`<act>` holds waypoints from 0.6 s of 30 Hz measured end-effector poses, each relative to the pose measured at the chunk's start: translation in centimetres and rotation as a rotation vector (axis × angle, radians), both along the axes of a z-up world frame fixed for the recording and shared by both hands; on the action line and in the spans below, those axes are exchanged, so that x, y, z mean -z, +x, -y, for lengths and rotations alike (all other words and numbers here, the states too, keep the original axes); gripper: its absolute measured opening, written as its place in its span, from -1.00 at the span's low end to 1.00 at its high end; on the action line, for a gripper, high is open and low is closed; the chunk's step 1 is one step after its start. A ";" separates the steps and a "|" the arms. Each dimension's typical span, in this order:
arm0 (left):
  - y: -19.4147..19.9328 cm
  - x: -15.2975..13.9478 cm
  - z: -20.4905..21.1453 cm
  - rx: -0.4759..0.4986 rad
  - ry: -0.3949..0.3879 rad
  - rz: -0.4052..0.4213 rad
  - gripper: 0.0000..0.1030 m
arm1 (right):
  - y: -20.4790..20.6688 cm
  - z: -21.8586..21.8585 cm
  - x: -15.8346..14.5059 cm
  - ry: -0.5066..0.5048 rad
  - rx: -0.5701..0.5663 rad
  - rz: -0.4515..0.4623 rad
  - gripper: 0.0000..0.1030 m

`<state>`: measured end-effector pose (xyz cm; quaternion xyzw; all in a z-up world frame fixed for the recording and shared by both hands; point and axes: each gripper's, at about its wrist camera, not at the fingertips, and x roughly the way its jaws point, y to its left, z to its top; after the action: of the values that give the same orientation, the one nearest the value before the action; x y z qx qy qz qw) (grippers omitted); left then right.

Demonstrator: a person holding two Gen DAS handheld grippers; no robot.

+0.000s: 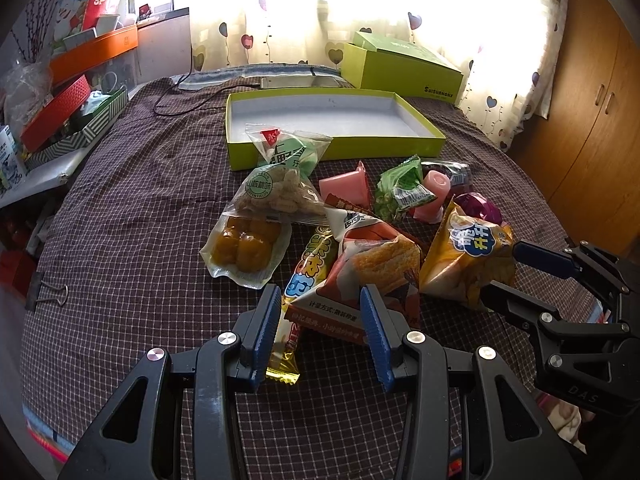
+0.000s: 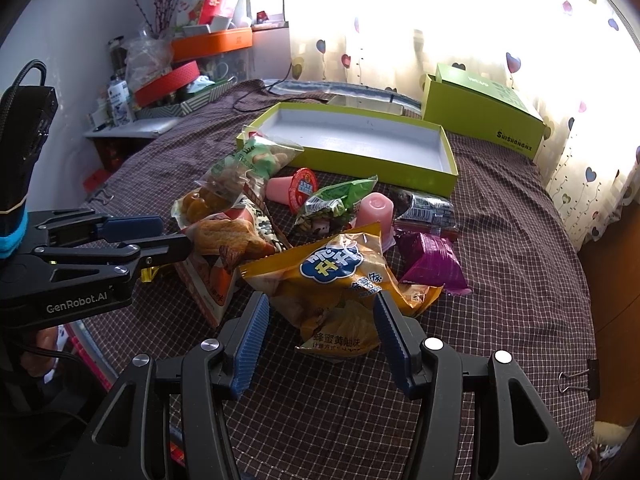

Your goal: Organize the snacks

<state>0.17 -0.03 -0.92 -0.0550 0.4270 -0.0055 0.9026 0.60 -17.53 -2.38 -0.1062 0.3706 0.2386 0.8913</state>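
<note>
We hold both tools angled downward over the snack pile on the checked desk cloth (image 1: 120, 240). The left tool (image 1: 320, 312) is released, its pads straddling the orange snack packet (image 1: 372, 272) without pressing. The right tool (image 2: 320, 320) is released too, its pads flanking the yellow chip bag (image 2: 340, 276). The lime tray (image 1: 332, 120) lies beyond.
</note>
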 end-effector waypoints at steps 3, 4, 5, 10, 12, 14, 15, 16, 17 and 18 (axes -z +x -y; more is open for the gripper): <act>0.0 0.1 -0.1 0.000 -0.007 -0.002 -0.17 | 0.0 0.1 0.0 0.002 0.000 0.000 0.06; 0.0 0.1 -0.2 -0.001 -0.009 -0.003 -0.17 | 0.0 0.1 0.0 0.003 -0.001 0.000 0.06; 0.0 0.1 -0.2 -0.001 -0.011 -0.003 -0.17 | 0.0 0.0 0.0 0.003 -0.001 0.000 0.06; 0.0 0.2 -0.5 0.004 -0.046 -0.004 -0.17 | 0.0 0.3 -0.1 0.005 -0.001 0.001 0.06; 0.0 0.2 -0.6 0.003 -0.055 -0.005 -0.17 | 0.0 0.4 -0.1 0.005 -0.001 0.001 0.06; -0.1 0.2 -0.6 0.007 -0.067 -0.005 -0.17 | 0.0 0.3 -0.1 0.007 -0.001 0.001 0.06; -0.1 0.2 -0.6 0.008 -0.070 -0.004 -0.17 | 0.1 0.5 -0.1 0.010 -0.001 0.001 0.06; -0.1 0.2 -0.6 0.010 -0.076 -0.003 -0.17 | 0.1 0.5 -0.1 0.009 -0.001 0.001 0.07; -0.1 0.2 -0.6 0.013 -0.081 -0.003 -0.17 | 0.1 0.4 -0.1 0.009 -0.001 0.001 0.07; -0.1 0.2 -0.6 0.014 -0.080 -0.003 -0.17 | 0.1 0.4 -0.1 0.009 -0.002 0.001 0.07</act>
<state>0.06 0.55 -1.13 -0.0882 0.4283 -0.0290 0.8988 0.68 -17.97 -2.32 -0.1026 0.3693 0.2410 0.8917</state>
